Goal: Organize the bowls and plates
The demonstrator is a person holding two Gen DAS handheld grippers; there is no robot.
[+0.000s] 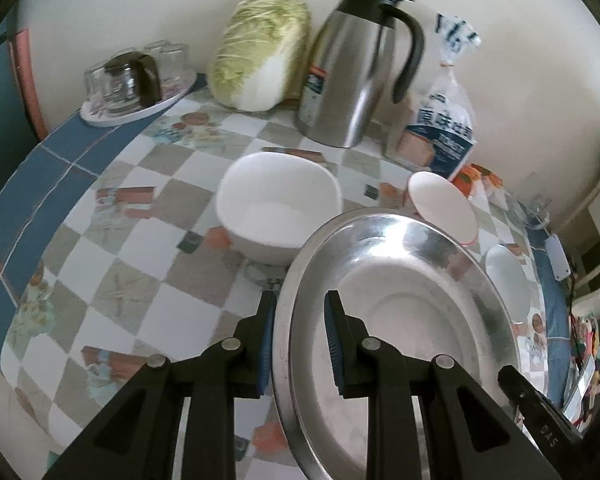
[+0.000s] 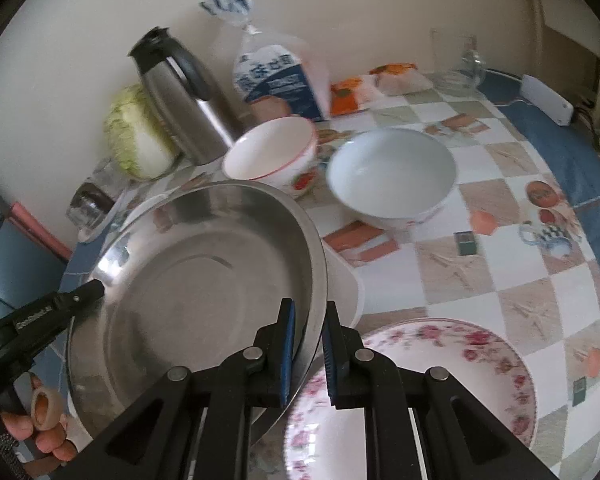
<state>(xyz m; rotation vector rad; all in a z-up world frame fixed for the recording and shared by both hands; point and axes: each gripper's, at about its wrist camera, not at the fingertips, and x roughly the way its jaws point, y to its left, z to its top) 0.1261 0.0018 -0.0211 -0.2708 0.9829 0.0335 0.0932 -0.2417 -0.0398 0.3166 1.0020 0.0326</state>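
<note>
Table (image 1: 112, 240) with a checkered, picture-printed cloth carries everything, and the big steel plate (image 1: 400, 300) is held tilted above it between both grippers: the left gripper (image 1: 300, 340) has its fingers pinching the plate's left rim, the right gripper (image 2: 308, 344) pinching the opposite rim. Beneath the plate's right edge lies a floral plate (image 2: 480, 360), while a steel thermos jug (image 1: 352, 76), a cabbage (image 1: 260, 52) and a bread bag (image 1: 444, 128) stand along the wall. Smaller still are the white bowl (image 1: 276, 208) left of the steel plate, the plain bowl (image 2: 392, 172) and the red-rimmed bowl (image 2: 272, 152) just beside it.
</note>
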